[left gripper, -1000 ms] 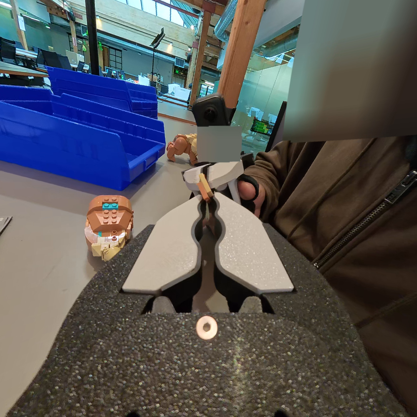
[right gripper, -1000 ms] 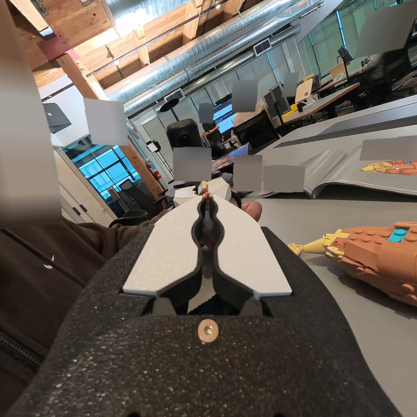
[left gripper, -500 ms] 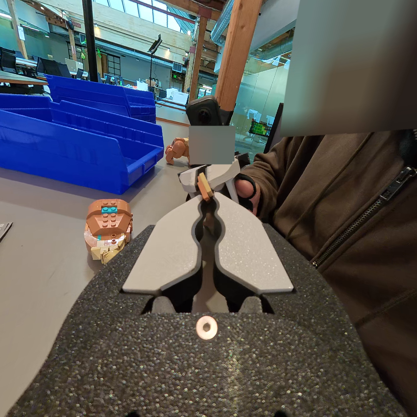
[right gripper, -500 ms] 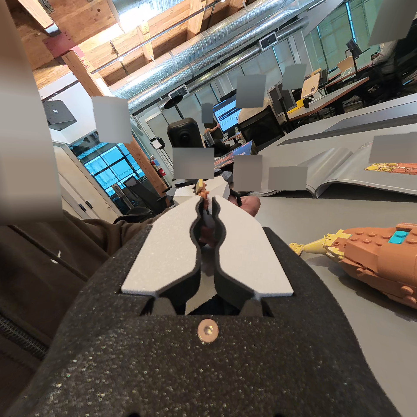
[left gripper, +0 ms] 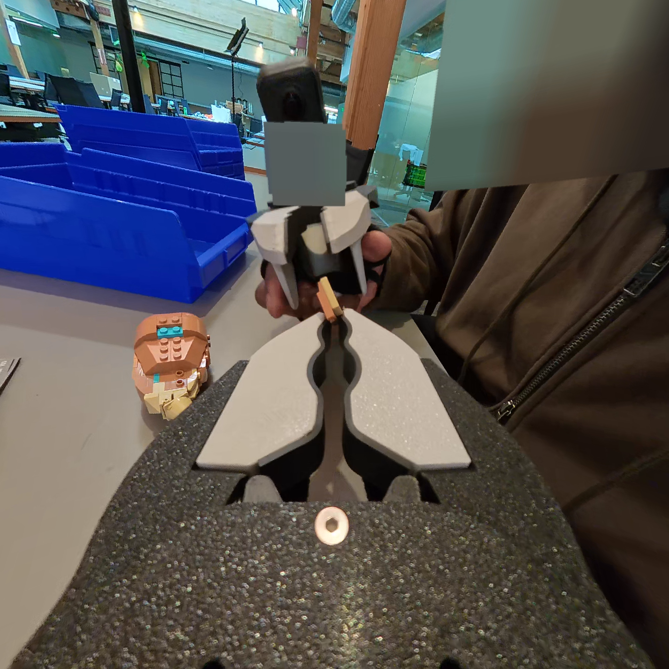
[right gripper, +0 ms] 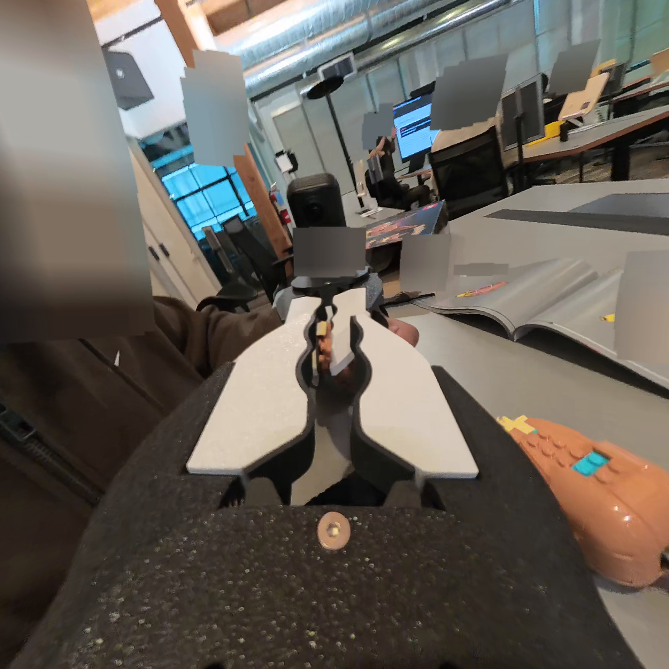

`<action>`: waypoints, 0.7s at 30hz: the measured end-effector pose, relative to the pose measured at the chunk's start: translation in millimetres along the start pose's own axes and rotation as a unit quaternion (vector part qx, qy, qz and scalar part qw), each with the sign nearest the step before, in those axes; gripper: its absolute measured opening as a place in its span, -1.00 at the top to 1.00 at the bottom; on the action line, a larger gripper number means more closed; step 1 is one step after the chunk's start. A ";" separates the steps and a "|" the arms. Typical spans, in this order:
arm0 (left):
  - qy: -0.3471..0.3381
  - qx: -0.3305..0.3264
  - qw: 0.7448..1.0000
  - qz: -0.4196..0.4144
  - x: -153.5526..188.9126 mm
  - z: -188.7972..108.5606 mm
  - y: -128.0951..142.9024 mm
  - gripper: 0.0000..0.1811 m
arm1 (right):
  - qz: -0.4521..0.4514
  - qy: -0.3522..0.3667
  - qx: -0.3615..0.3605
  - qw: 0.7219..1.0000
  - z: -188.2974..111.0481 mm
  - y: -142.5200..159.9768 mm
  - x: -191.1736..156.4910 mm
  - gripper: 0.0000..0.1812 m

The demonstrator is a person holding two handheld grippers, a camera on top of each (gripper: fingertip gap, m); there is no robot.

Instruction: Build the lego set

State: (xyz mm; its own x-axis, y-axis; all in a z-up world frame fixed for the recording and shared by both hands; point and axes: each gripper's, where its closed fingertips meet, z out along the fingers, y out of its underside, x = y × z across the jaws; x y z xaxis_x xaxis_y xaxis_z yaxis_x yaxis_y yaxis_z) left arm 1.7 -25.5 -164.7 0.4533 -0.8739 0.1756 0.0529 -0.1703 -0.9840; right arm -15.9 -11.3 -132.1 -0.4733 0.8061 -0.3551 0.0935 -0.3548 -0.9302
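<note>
Grey tabletop [left gripper: 65,434] runs under both of my tools, with an open office of desks and chairs behind it.

Nearest in the left wrist view, my left gripper [left gripper: 331,320] has its fingers drawn together at the tips, pinching the base of a small tan and brown lego piece [left gripper: 328,299] that sticks up and leans a little left. Just beyond that piece hangs my right gripper [left gripper: 325,286], tips pointing down, fingers spread wide on either side of the piece and not touching it as far as I can see. A hand [left gripper: 376,249] wraps the right gripper's body, with a brown jacket sleeve [left gripper: 470,253] behind.

Left of my left gripper, on the table, sits the brown lego build [left gripper: 168,362], with a teal plate on top and tan parts at its near end. Farther back stand blue bins [left gripper: 108,231].

From the right wrist view, my right gripper [right gripper: 336,325] is clearly parted, and the left gripper's tips with the small piece [right gripper: 322,344] show between its fingers. Brown lego build [right gripper: 597,499] lies at the right edge, close by. Beyond it an open booklet [right gripper: 543,311] rests on the table.
</note>
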 end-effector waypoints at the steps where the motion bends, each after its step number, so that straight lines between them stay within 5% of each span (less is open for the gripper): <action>1: 0.001 -0.002 1.000 -0.001 0.2 0.2 0.7 0.96 | -0.009 -0.009 -0.007 1.000 1.0 -0.8 -2.2 0.81; 12: 0.028 -0.030 0.999 -0.031 6.2 4.6 12.0 0.96 | -0.174 -0.113 -0.121 0.971 7.3 8.8 -18.8 0.74; 21: 0.046 -0.035 0.997 -0.054 9.9 5.7 15.7 0.95 | -0.285 -0.130 -0.175 0.933 5.6 29.9 -19.0 0.54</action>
State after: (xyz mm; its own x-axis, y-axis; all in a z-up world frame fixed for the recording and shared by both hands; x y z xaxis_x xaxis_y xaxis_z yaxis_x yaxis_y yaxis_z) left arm 12.1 -34.3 -178.6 0.3644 -0.8866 0.2850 0.0332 -0.2935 -0.9554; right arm -9.1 -39.9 -152.6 -0.7261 0.6578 0.1999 0.0196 0.3104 -0.9504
